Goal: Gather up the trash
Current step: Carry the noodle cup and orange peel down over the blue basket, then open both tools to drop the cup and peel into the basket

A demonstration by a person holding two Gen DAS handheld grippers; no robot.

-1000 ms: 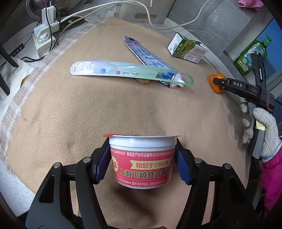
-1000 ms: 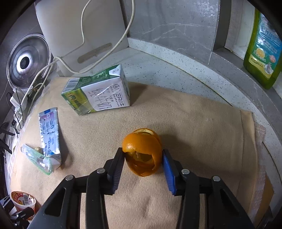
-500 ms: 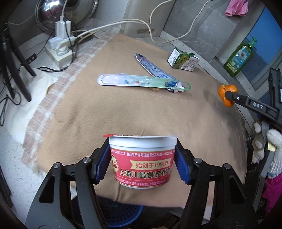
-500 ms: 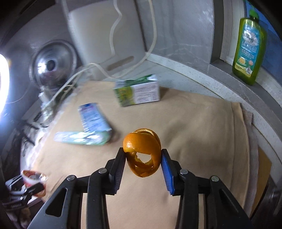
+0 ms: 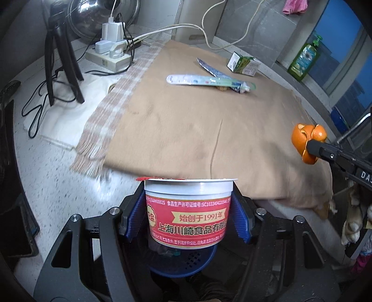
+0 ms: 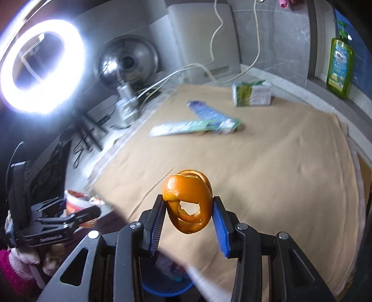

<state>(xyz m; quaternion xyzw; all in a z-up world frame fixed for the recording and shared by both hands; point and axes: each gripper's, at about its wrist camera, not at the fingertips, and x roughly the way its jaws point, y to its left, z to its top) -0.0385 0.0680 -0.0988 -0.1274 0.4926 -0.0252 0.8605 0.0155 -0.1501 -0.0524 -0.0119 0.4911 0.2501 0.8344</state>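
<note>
My left gripper (image 5: 188,215) is shut on a white cup with a red label (image 5: 188,213), held past the counter's front edge above a blue basket (image 5: 183,264). My right gripper (image 6: 188,212) is shut on a curled orange peel (image 6: 188,204), also off the front edge over the blue basket (image 6: 167,285). The peel (image 5: 307,141) shows at the right of the left wrist view, the cup (image 6: 76,204) at the left of the right wrist view. On the tan cloth (image 5: 197,125) lie a toothbrush pack (image 5: 209,81), a toothpaste tube (image 5: 211,68) and a small green carton (image 5: 244,64).
A power strip with plugs and cables (image 5: 109,53), a tripod (image 5: 60,60) and a steel lid (image 5: 93,16) crowd the left of the counter. A green soap bottle (image 5: 304,59) stands on the sill. A ring light (image 6: 41,65) glares at upper left.
Both grippers pulled back from the cloth toward the counter's front edge, carrying the cup and the peel. The blue basket came into view below them.
</note>
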